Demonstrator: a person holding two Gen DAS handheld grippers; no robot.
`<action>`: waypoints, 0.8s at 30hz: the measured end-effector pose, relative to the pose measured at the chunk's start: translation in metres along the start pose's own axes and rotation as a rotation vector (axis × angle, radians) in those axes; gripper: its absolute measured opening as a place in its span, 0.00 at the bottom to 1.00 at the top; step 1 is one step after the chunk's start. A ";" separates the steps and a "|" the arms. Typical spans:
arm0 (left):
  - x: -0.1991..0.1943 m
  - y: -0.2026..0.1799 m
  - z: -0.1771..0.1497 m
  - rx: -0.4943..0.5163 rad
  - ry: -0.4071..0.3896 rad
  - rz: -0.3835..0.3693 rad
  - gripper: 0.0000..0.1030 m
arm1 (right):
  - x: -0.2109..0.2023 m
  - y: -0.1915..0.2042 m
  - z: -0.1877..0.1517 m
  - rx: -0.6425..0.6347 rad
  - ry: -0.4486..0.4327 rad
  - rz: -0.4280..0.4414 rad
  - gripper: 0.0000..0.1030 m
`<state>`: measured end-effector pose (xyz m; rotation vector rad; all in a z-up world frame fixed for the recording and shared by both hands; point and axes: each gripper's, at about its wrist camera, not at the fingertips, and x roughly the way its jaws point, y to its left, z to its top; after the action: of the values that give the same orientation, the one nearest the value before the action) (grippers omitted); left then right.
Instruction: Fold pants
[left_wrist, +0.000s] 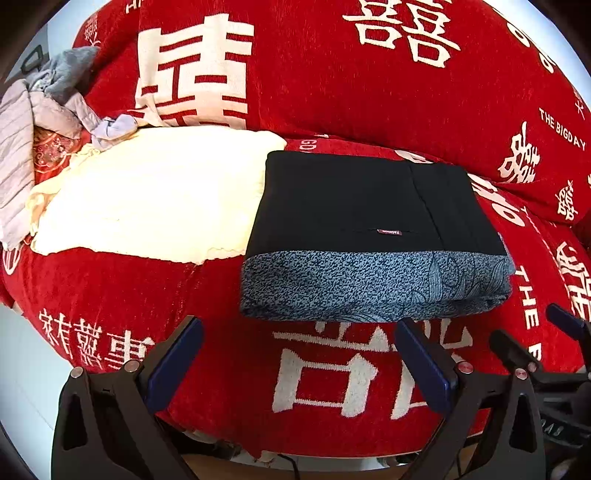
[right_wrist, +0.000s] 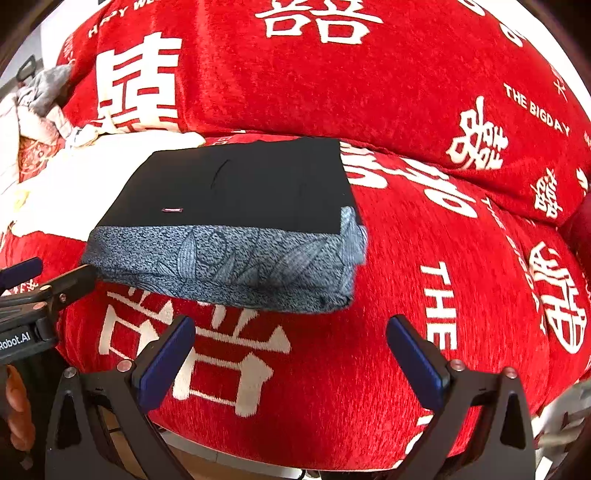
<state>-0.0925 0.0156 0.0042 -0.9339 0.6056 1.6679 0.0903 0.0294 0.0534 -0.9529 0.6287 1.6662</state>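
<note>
Since the pants (left_wrist: 369, 221) already lie as a compact rectangle on the seat of the sofa (left_wrist: 369, 92), black cloth on top and a blue-grey patterned layer showing along the near edge, the folding looks finished or nearly so. That would explain why both tools sit back from the bundle. The left hand-held gripper (left_wrist: 299, 354) hovers just in front of the near edge with its blue-padded fingers spread wide and nothing between them. The right hand-held gripper (right_wrist: 291, 350) is likewise spread apart and empty, set before the bundle's near right corner. Neither touches the cloth.

The bundle sits close to the front of the seat, its left side overlapping a cream blanket (left_wrist: 147, 192), which may leave that side resting slightly higher than the other. Farther left, a heap of grey and lilac clothes (left_wrist: 48, 96) lies against the arm of the sofa, well apart from the pants. The red cover with white lettering is otherwise bare around the bundle, so nothing blocks a reach to its near edge or right side; only the blanket crowds the left.
</note>
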 end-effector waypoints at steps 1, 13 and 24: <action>0.000 0.000 -0.001 0.004 0.002 0.002 1.00 | 0.000 0.000 0.001 0.001 -0.001 -0.002 1.00; -0.001 -0.010 -0.006 0.055 0.017 0.023 1.00 | 0.003 0.004 -0.004 -0.007 0.007 -0.009 1.00; 0.006 -0.016 -0.008 0.073 0.041 0.026 1.00 | 0.005 0.000 -0.003 -0.003 0.009 -0.017 1.00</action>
<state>-0.0760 0.0171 -0.0042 -0.9127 0.7045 1.6416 0.0907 0.0296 0.0477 -0.9658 0.6229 1.6494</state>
